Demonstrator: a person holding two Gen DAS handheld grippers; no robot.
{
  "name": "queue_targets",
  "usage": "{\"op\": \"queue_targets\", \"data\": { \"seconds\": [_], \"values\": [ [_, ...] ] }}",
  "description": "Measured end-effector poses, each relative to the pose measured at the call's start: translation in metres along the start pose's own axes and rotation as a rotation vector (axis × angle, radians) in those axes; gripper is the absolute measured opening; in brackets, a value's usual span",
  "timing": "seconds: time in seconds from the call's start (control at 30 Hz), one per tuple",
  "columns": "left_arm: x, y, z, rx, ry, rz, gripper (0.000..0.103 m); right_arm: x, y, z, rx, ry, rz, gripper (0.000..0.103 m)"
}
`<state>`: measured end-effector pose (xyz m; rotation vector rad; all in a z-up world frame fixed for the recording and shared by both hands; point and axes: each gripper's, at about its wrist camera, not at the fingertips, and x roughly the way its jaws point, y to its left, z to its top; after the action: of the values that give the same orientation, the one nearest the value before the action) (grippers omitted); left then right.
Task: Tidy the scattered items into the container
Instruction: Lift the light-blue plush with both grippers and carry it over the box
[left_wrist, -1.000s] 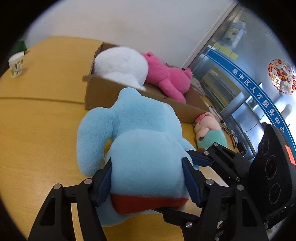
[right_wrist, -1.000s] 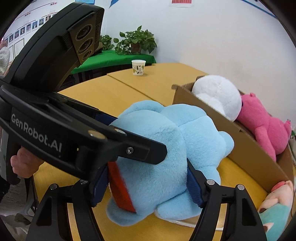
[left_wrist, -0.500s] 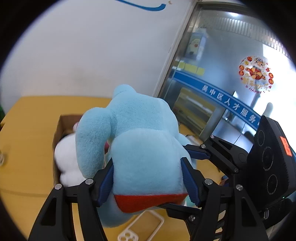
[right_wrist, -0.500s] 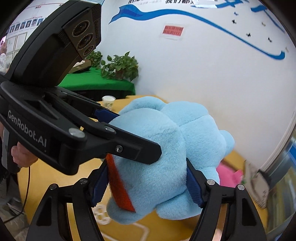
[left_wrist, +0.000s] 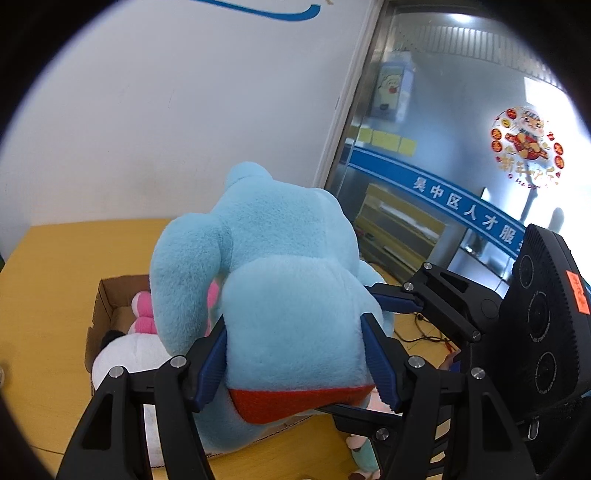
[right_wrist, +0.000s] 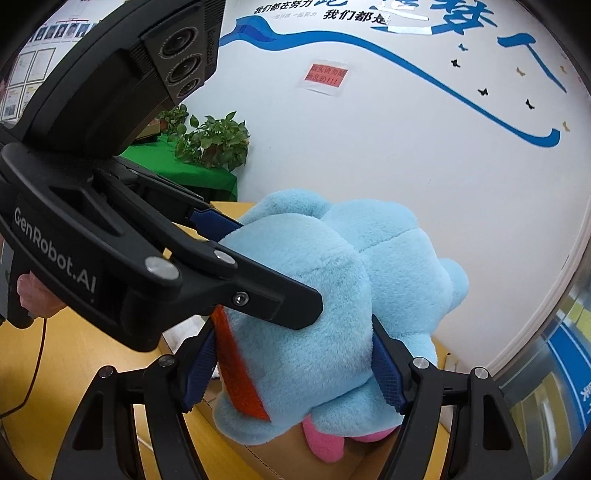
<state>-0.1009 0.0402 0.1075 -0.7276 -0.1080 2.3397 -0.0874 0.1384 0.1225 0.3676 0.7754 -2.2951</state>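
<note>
Above the cardboard box (left_wrist: 107, 295), a light-blue plush toy (left_wrist: 291, 295) with a red-orange patch at its base hangs in the air, thick, fuzzy and rounded, one limb drooping on its left side. Both grippers clamp it at once: the left gripper (left_wrist: 295, 358) presses its blue pads into the toy's lower body from either side, and the right gripper (right_wrist: 291, 354) squeezes the same end from another angle, its jaws also closed on the plush. In the right wrist view the left gripper's black body crosses in front of the toy, with a bare hand (right_wrist: 35, 295) on its handle. Only the left wrist view shows the box's inside, holding a white plush (left_wrist: 129, 354) and a pink-and-white toy (left_wrist: 144, 314), and the yellow table (left_wrist: 55, 266). Only the right wrist view shows a potted plant (right_wrist: 212, 142) on green cloth and a pink plush (right_wrist: 325, 443) under the blue toy.
</note>
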Motion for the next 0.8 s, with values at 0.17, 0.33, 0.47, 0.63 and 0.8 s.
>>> {"op": "queue_targets", "data": {
  "seconds": [0.17, 0.33, 0.47, 0.63, 0.8],
  "values": [
    [0.037, 0.015, -0.013, -0.025, 0.057, 0.050, 0.067, 0.033, -0.012, -0.024, 0.038, 0.028, 0.060, 0.079],
    [0.065, 0.039, -0.028, -0.074, 0.120, 0.069, 0.067, 0.072, -0.014, -0.044, 0.039, 0.064, 0.117, 0.079],
    [0.087, 0.056, -0.041, -0.115, 0.170, 0.091, 0.067, 0.104, -0.014, -0.056, 0.041, 0.114, 0.167, 0.078],
    [0.106, 0.068, -0.061, -0.159, 0.231, 0.092, 0.066, 0.134, -0.006, -0.072, 0.054, 0.179, 0.216, 0.078],
    [0.111, 0.062, -0.073, -0.170, 0.252, 0.128, 0.066, 0.144, 0.003, -0.091, 0.053, 0.216, 0.251, 0.079]
  ]
}}
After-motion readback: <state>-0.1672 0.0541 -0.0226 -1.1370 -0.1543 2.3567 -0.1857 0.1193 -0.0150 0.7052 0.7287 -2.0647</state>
